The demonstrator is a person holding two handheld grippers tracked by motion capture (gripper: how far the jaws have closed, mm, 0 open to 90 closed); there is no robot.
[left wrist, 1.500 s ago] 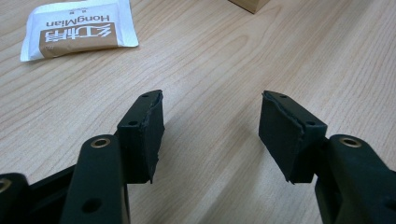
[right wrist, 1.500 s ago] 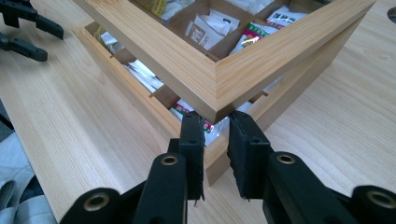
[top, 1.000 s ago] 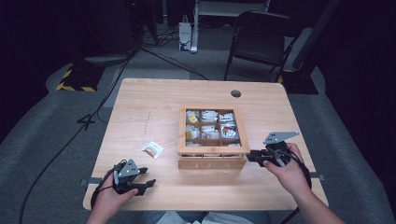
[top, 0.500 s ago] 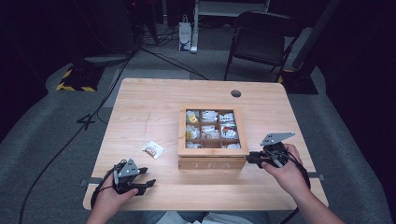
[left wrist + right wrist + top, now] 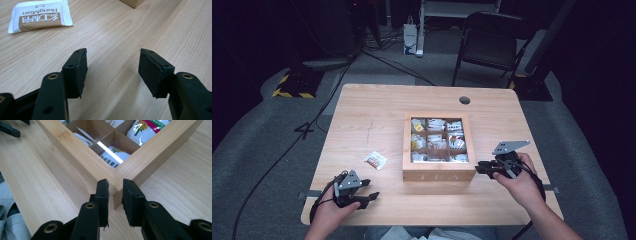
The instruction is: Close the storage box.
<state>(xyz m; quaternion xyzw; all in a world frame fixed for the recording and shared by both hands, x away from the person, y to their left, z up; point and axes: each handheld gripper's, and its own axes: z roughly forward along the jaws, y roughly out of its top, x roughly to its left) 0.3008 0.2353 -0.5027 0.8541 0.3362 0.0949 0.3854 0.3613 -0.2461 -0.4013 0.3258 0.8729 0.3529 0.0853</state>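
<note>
here the right tool [image 5: 115, 187] sits slightly parted at the near right corner of the tea box [image 5: 439, 174], gripping nothing, while the left tool [image 5: 112, 66] rests open on the bench [image 5: 377, 120] near a sachet [image 5: 375, 160].

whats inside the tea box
The tea box has compartments holding tea packets, white and yellow ones. Its walls hide the compartment floors and any packets underneath.

Your left hand-held gripper [image 5: 366, 190] and right hand-held gripper [image 5: 482, 167] are black — brass-ringed rivets, rough dark pads [image 5: 80, 72], grey three-cornered top plates, black trailing cables.
</note>
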